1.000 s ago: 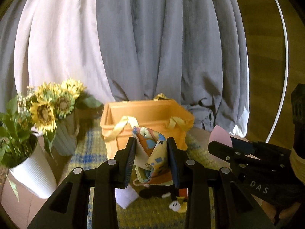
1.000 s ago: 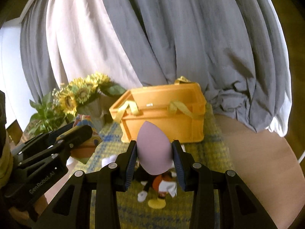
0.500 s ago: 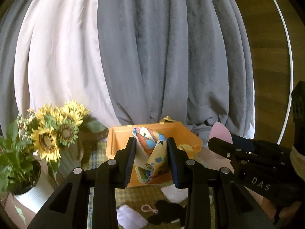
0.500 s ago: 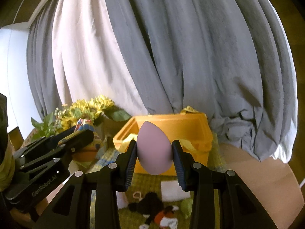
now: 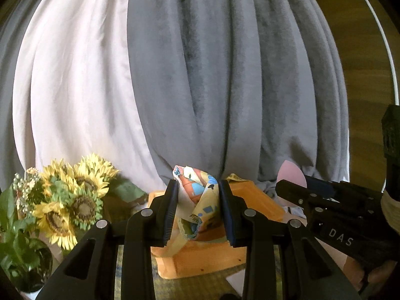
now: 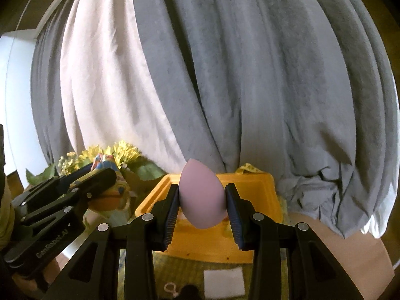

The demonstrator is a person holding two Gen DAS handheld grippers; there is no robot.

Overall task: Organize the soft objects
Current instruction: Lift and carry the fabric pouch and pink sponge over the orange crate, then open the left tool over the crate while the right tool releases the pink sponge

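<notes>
Grippers have both climbed and pushed forward over the last second; a second ago the orange basket [image 6: 250, 247] stood well beyond them across the mat, with a dark plush toy in clear sight below the jaws, and now each load rides level with the basket's rim and the toy is all but gone from the bottom edge; the left gripper [image 5: 198, 210] is clamped at a narrow gap on a crumpled printed cloth [image 5: 197, 200], whose folds bulge above and below the pads; the right gripper [image 6: 202, 201] is clamped on a pink egg-shaped sponge [image 6: 202, 197], held upright with its point up, pads pressing both flanks; neither grip has altered during the rise; my reading is that both soft things are being carried to the basket together and the drop is close, though neither yet hangs clearly over the opening, so a little more forward travel seems needed before letting go; the cloth may snag on a basket handle as it falls, and the sponge may bounce

Surface next: a yellow-green woven mat [image 6: 180, 270] lies under the basket; on it, in the right view, sit a white folded square [image 6: 223, 283] and a small key-ring loop [image 6: 171, 290] close to the bottom edge, so at least 2 items look left to sort; to the left stand sunflowers [image 5: 70, 200] beside a leafy plant in a white pot [image 5: 27, 257]; behind everything hang heavy grey and white curtains [image 5: 225, 87], with wood panelling at the far right and bare tabletop to the right of the mat
</notes>
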